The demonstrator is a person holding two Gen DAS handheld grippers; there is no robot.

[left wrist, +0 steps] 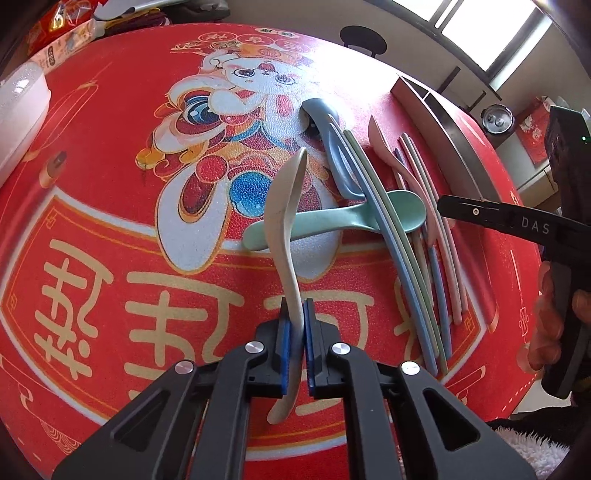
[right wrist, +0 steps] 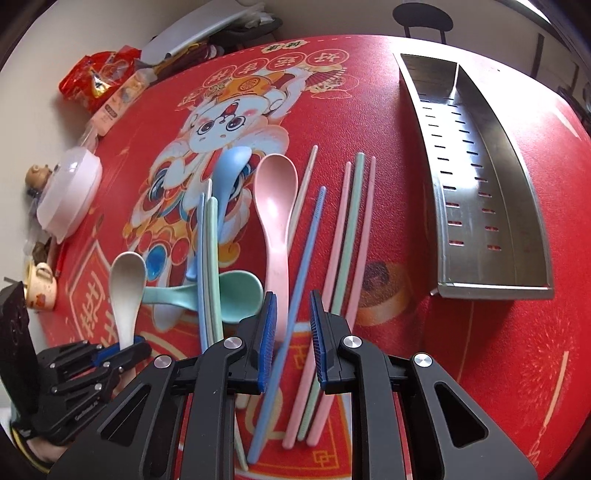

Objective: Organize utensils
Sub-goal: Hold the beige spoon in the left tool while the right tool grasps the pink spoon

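beige spoon (left wrist: 284, 236) clamped in left hand-held gripper (left wrist: 295, 347), right hand-held gripper (right wrist: 293, 332) partly open

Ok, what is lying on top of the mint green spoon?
A blue chopstick and a green chopstick lie side by side across the neck of the mint green spoon, covering that stretch. Its bowl and handle show on either side.

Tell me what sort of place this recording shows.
Probably a home dining area: a round table under a festive red cloth, snack packets and small teapots along the wall, a stool by the window.
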